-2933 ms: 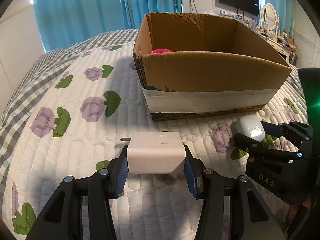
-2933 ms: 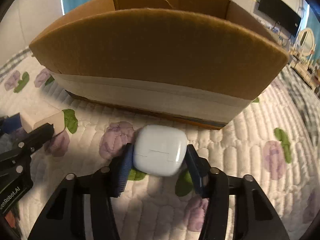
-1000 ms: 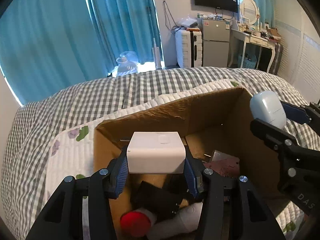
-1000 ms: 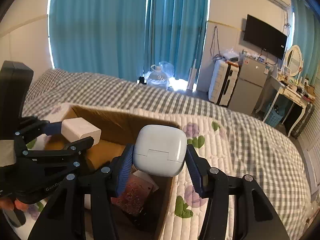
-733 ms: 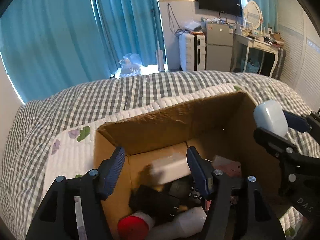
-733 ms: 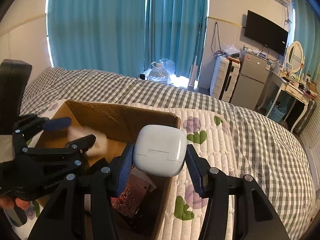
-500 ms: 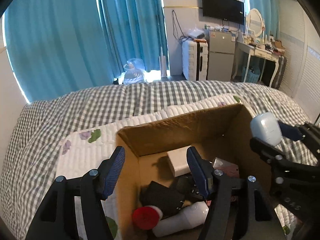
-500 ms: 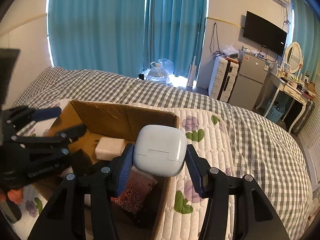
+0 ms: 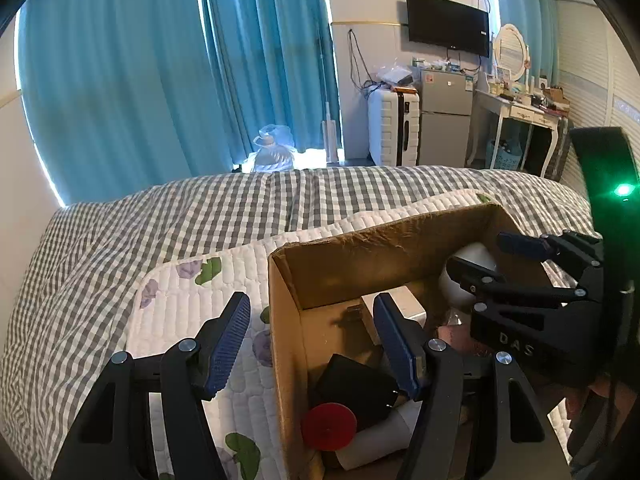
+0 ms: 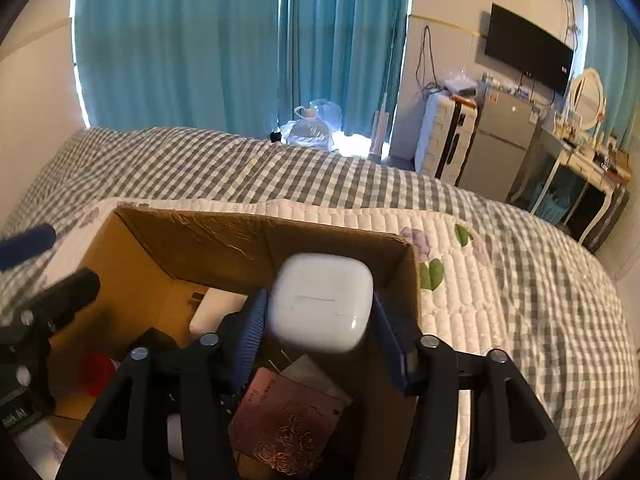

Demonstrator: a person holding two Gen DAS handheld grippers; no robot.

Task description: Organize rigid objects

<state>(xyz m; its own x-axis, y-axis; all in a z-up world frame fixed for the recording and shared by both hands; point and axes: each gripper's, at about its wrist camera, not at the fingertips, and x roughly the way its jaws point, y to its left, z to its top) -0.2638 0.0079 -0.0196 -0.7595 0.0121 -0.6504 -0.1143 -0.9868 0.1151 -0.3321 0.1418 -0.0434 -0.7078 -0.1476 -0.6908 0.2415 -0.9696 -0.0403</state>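
**Right gripper releasing the earbud case over the box**

Right gripper (image 10: 318,336) is seen poised above the cardboard box (image 10: 256,236), pitched downward toward its inside. Its jaws have just been opening, and the white earbud case (image 10: 320,306) lies between the blue pads, slightly blurred; a sliver of gap shows on the right side, so the grip is judged to be let go. The case's broad face is turned to the camera, hinge seam level, straight ahead of the fingers and directly over the clutter beneath: a maroon patterned card (image 10: 286,424) just below, a white charger block (image 10: 216,314) ahead and to the left. Left gripper (image 9: 312,344) is held wide and empty, astride the box's left wall, well off to the left.
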